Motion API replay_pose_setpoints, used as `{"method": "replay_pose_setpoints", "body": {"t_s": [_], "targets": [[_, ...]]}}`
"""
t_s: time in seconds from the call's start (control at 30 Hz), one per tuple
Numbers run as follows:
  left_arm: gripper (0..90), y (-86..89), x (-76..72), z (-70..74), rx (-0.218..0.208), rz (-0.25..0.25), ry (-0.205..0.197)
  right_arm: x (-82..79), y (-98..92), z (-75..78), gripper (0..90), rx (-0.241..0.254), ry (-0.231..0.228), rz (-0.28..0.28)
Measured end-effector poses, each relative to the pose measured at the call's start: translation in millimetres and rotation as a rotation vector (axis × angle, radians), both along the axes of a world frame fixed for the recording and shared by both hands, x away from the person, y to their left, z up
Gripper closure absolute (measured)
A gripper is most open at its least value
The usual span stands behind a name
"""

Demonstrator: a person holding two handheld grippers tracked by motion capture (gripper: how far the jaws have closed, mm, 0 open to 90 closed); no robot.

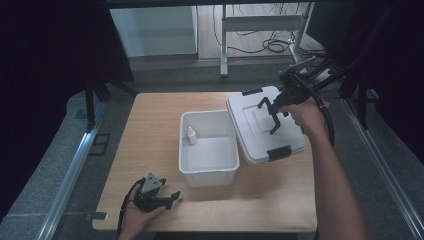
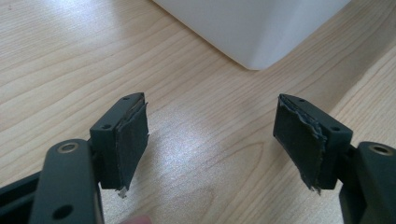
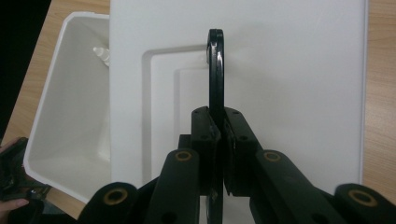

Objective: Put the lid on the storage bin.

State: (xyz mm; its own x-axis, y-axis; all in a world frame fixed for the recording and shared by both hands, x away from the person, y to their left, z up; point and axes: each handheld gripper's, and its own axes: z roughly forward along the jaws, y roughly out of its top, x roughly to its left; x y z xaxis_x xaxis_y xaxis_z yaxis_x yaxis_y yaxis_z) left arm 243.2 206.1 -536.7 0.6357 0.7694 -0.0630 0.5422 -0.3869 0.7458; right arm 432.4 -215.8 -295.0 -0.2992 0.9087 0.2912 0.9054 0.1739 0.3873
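R gripper (image 1: 275,116) sits clamped on the black handle (image 3: 215,70) of the white plastic lid (image 1: 250,142), right-centre of the frame. It should lift level and centre over the white plastic bin (image 1: 186,170) w/ the small bottle (image 1: 191,135). L gripper (image 1: 167,200), jaws apart, idles at lower left.

The white box (image 1: 208,172) stands mid-table with its top open, so access from above into its interior is unobstructed except at the far-left corner, where a small bottle (image 1: 191,135) stands. The lid (image 1: 250,135), held by its black handle (image 1: 267,114) in the right gripper (image 1: 272,116), overlaps the box's right rim. Bare table (image 1: 150,130) lies left of the box. The left gripper (image 1: 167,201) rests on the table near the box's front-left corner.
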Motion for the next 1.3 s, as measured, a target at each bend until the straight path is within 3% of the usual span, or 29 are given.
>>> {"method": "replay_pose_setpoints", "body": {"t_s": [0.5, 1.17, 1.3], "targets": [[26.5, 0.9, 0.4, 0.2, 0.003, -0.002, 0.0, -5.4, 10.5, 14.6, 84.9, 0.016, -0.012, 0.021], [26.5, 1.4, 0.4, 2.1, -0.009, -0.008, -0.008, -6.2, 43.9, 19.7, 84.9, 0.011, 0.036, 0.046], [26.5, 1.4, 1.0, 1.8, -0.012, -0.008, -0.006, -5.5, 48.9, 19.9, 84.9, -0.015, 0.045, 0.032]]}}
